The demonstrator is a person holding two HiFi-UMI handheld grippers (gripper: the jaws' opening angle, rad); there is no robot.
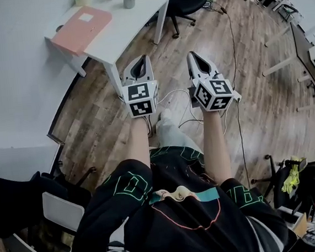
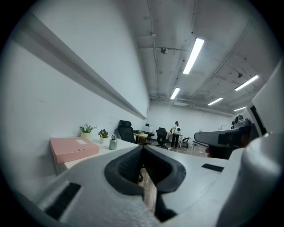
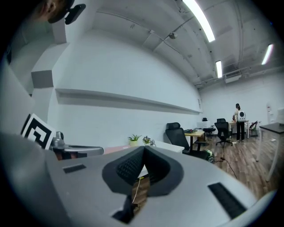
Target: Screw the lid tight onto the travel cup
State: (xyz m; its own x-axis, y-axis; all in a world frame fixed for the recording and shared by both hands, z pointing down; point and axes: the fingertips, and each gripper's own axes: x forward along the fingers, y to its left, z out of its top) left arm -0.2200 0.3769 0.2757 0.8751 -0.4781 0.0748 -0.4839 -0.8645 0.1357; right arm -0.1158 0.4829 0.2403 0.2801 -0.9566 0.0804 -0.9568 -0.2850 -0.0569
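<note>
Above the floor (image 1: 264, 84), I hold left gripper (image 1: 139, 66) and right gripper (image 1: 197, 59) clenched, empty; only the gripper views show the distant person (image 2: 176, 133) beyond the cup (image 2: 113, 142) on the desk (image 1: 131, 25).

You're in an office: a white desk (image 1: 131, 25) just beyond your fingertips (image 1: 148, 68), swivel chairs (image 1: 187, 3) past it, strip lights (image 2: 193, 55) overhead.

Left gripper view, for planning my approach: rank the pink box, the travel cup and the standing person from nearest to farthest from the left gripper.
1. Pink box, near end of desk, left.
2. Travel cup, farther along desk, right of box.
3. Standing person, far across the room.
</note>
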